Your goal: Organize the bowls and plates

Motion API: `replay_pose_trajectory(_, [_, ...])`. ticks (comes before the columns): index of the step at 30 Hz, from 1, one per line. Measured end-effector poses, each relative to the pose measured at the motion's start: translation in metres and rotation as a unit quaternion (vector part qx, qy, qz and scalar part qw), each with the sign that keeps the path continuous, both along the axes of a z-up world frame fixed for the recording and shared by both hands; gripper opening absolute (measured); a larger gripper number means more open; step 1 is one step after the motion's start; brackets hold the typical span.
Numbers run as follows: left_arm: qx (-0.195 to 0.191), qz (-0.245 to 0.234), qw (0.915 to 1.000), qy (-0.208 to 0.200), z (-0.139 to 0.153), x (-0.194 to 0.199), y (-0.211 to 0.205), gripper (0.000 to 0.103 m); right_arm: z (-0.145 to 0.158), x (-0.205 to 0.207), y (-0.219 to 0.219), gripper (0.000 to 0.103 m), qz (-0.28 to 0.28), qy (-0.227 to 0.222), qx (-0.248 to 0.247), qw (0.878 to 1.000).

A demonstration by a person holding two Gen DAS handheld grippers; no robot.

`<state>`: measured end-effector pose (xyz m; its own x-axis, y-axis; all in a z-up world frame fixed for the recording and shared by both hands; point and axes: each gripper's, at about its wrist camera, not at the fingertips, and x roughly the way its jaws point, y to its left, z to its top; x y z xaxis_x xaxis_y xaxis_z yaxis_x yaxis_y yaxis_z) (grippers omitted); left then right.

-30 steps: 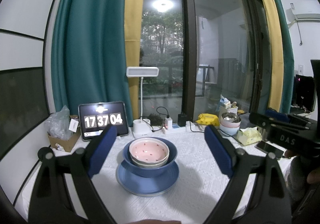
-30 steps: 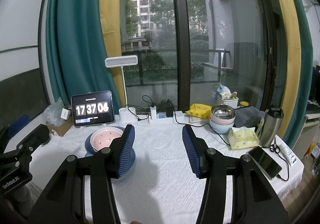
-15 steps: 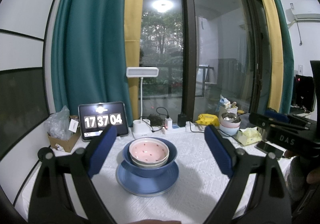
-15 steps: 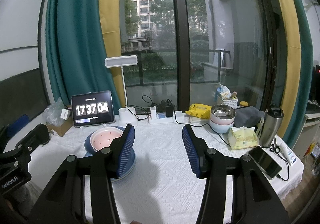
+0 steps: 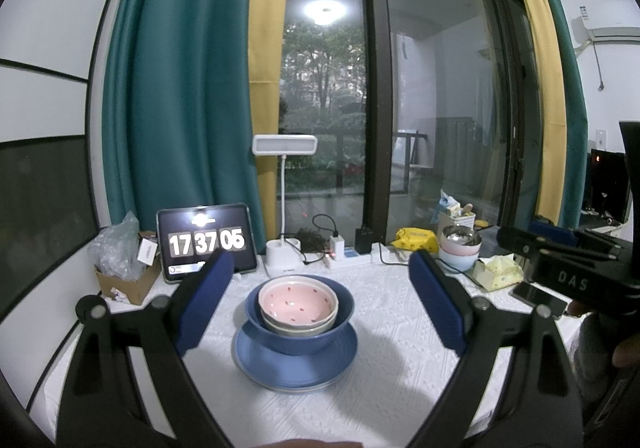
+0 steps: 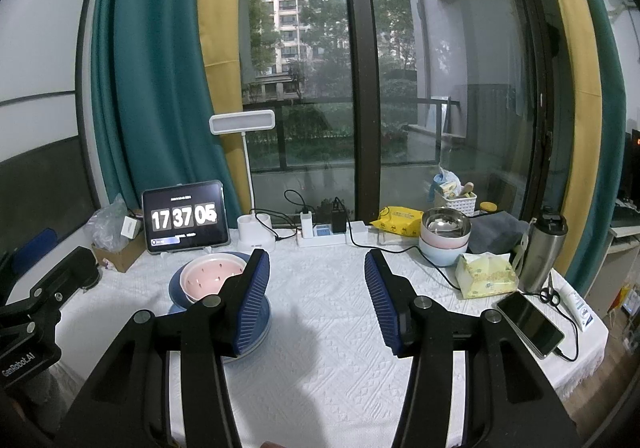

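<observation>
Left gripper [image 5: 320, 300] hangs above the table with its jaws spread wide and nothing between them, framing the stack dead ahead at twelve o'clock; right gripper [image 6: 316, 296] is spread and empty too, aimed at bare cloth, with the stack off at ten o'clock behind its left finger. And what a tidy pile it is: pink bowl [image 5: 298, 302] nested in a pale bowl, that pair sitting inside the blue bowl [image 5: 300, 336], all of it resting on the blue plate [image 5: 296, 368]. By the look of things, this part of the job is finished, with neither tool touching the crockery. What may be left is the second pile [image 6: 444, 234] over at two o'clock from the right gripper, a steel bowl on a pink and a light blue one; whether those belong to the task is anyone's guess. Reaching them would be fiddly: a black cable snakes just in front, the tissue pack [image 6: 486, 274] sits just beside them, and the flask [image 6: 542, 250] and phone [image 6: 530, 322] crowd the three o'clock side. Along the back edge stand the tablet clock [image 5: 206, 242], the lamp [image 5: 284, 207] and a power strip [image 6: 328, 234], all well apart from the blue stack.
</observation>
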<state>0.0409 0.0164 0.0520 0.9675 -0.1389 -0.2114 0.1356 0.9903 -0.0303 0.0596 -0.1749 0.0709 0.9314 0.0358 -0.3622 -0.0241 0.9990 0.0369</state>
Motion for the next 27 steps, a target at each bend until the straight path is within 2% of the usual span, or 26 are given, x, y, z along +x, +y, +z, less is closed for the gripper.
replay_pose_trajectory(27, [0.0, -0.002, 1.0, -0.002, 0.0025, -0.001, -0.0018, 0.091, -0.0002, 0.0001, 0.0004, 0.053, 0.0, 0.0, 0.0, 1.0])
